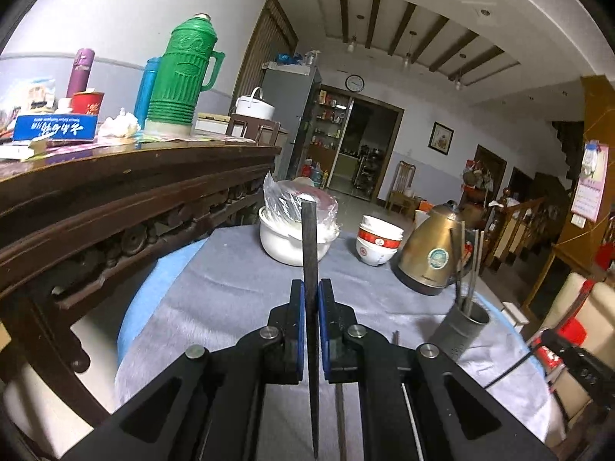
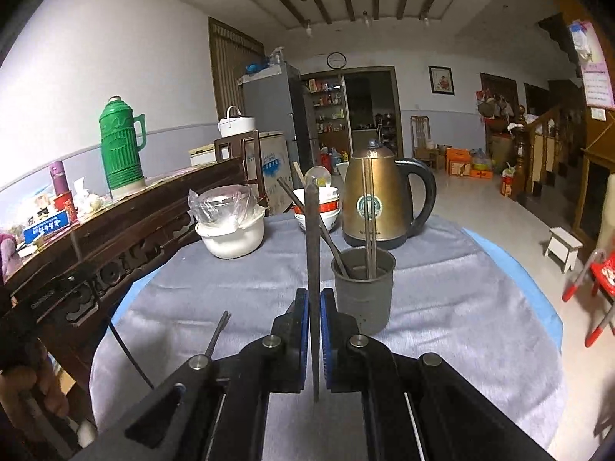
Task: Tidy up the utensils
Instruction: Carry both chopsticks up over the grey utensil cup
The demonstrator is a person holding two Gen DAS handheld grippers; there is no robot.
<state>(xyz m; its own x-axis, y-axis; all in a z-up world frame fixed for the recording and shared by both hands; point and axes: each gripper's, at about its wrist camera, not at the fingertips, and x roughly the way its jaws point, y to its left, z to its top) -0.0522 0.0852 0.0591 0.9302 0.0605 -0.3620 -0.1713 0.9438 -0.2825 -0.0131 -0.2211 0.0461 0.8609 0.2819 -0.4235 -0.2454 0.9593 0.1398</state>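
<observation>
My left gripper is shut on a dark flat utensil handle that stands upright between the blue pads. My right gripper is shut on a similar grey utensil handle, also upright. A grey metal utensil holder stands on the grey cloth just right of my right gripper, with chopsticks and a dark utensil in it. The holder also shows in the left wrist view, to the right. A pair of dark chopsticks lies on the cloth at left.
On the round table's grey cloth stand a white pot with a plastic bag, stacked red-and-white bowls and a brass kettle. A dark wooden sideboard with a green thermos runs along the left.
</observation>
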